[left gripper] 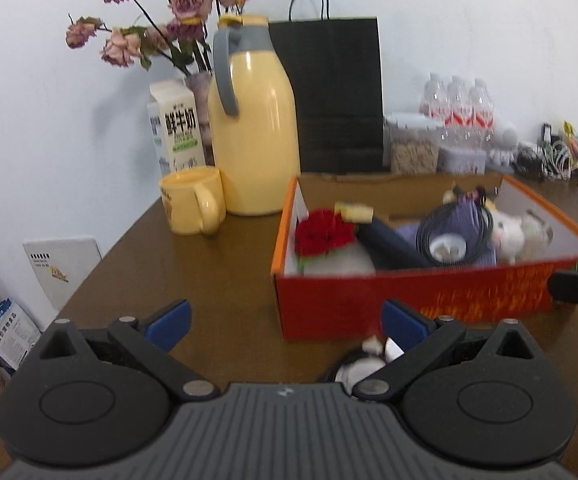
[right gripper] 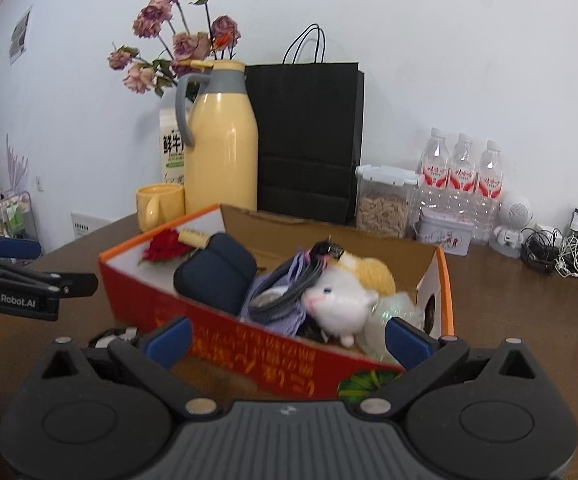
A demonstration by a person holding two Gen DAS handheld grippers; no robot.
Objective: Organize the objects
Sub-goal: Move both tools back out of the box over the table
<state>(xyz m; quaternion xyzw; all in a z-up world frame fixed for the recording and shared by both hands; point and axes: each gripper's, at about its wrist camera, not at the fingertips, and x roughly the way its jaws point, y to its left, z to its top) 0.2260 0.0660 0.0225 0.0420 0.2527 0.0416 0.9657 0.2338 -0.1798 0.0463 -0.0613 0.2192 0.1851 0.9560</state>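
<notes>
Both claws are spread wide with nothing in them. Left claw (left gripper: 285, 320) hovers over the brown counter (left gripper: 209, 264) just in front of the red box (left gripper: 409, 296), right claw (right gripper: 287, 338) sits right at the box's near wall. Box is stuffed: red flower (right gripper: 163, 248), navy pouch (right gripper: 215, 272), white plush cat (right gripper: 339, 296), coiled black cable (left gripper: 455, 236). Behind it stand a yellow jug (left gripper: 255, 132), matching mug (left gripper: 193, 200), milk carton (left gripper: 177, 128) and black paper bag (left gripper: 337, 92).
</notes>
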